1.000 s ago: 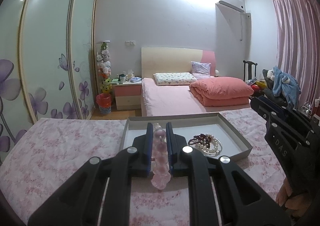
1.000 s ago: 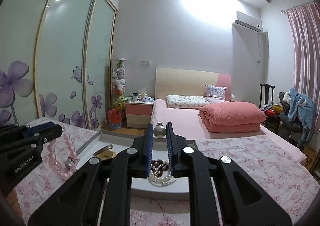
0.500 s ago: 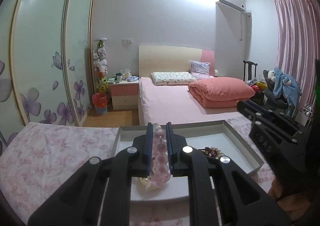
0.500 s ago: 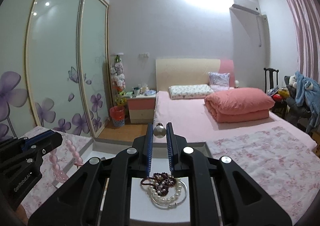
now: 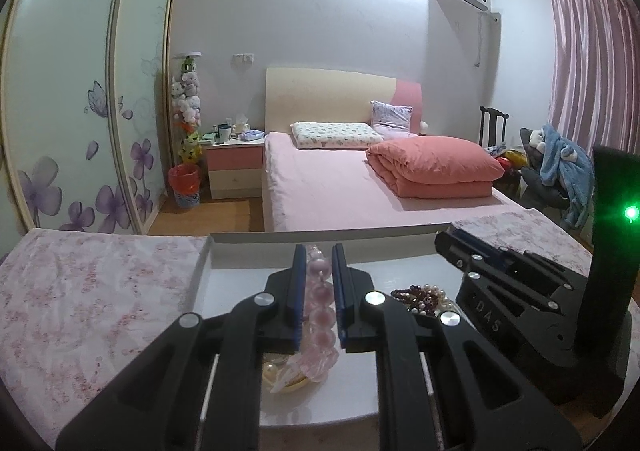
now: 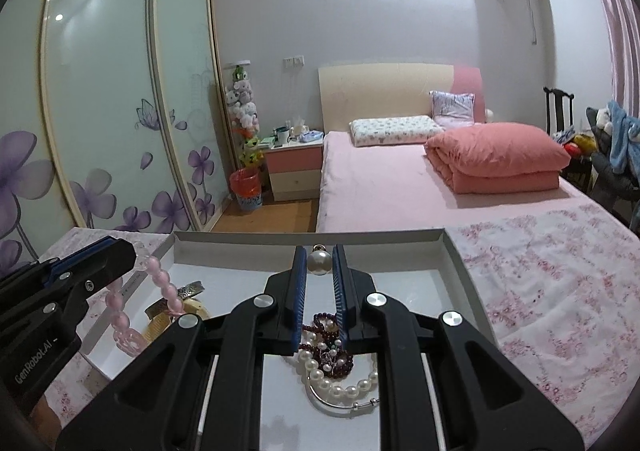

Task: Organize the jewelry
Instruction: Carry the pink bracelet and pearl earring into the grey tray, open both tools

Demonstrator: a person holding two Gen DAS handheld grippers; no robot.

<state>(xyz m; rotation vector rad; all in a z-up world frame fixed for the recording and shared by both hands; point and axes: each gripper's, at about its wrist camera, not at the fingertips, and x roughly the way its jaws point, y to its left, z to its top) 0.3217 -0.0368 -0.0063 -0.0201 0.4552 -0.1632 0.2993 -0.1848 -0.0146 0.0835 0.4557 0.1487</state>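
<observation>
Left gripper [image 5: 316, 291] clamps a pink translucent bead bracelet [image 5: 320, 315] between its blue-padded fingers [image 5: 298, 291]; the strand runs along the finger gap and its loop hangs down over the shallow white cardboard box [image 5: 248, 283], above a cream and gold bangle [image 5: 280, 375] at 6 o'clock. Right gripper [image 6: 319, 291] pinches a large round pearl with a metal cap [image 6: 319, 262] at its fingertips, held over the same box [image 6: 456, 271]. Directly under the right fingers, on the box floor, lies a tangle of white pearl strand [image 6: 344, 383] and dark red bead bracelet [image 6: 332, 355]. Box sits on a pink floral cloth [image 6: 552, 291]. Room at 12 o'clock: pink bed [image 6: 384, 187] with folded salmon quilt [image 6: 500, 155]; wardrobe with purple flower doors [image 6: 100, 111] at 10 o'clock; pink curtain [image 5: 588, 63] at 2 o'clock.
</observation>
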